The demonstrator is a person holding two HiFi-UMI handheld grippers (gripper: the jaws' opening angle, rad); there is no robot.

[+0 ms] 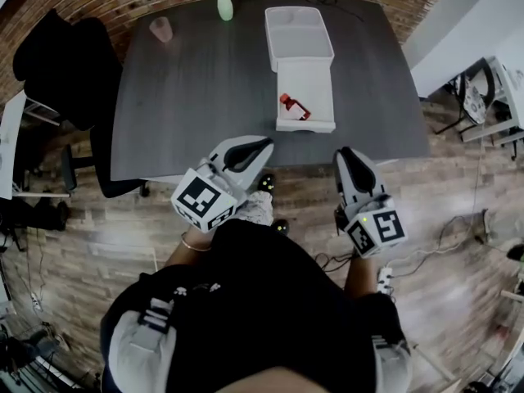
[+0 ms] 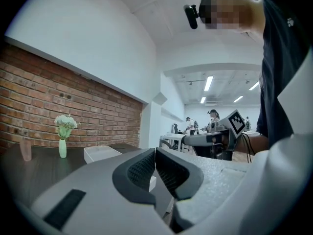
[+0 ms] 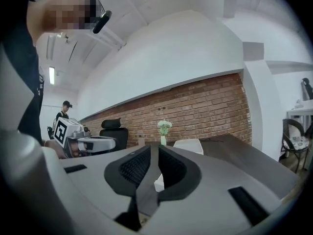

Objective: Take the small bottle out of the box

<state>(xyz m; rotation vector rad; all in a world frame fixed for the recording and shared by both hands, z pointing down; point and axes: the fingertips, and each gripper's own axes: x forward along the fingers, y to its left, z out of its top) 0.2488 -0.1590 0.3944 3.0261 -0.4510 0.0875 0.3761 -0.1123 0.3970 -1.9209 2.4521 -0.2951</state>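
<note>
A small bottle (image 1: 294, 106) with a red cap and dark body lies on its side in the near half of an open white box (image 1: 307, 76) on the dark table (image 1: 188, 97). The box's other half (image 1: 298, 35) lies farther back. Both grippers hang off the table's front edge, close to the person's body and well short of the box. My left gripper (image 1: 264, 144) (image 2: 155, 152) points at the table with its pads touching and nothing between them. My right gripper (image 1: 344, 152) (image 3: 154, 148) shows a narrow gap between its pads, with nothing in it.
A green vase of flowers (image 1: 224, 5) and a pink cup (image 1: 161, 29) stand at the table's far edge. A black office chair (image 1: 57, 64) is at the left, with a brick wall behind. Cables lie on the wooden floor at the right (image 1: 426, 256).
</note>
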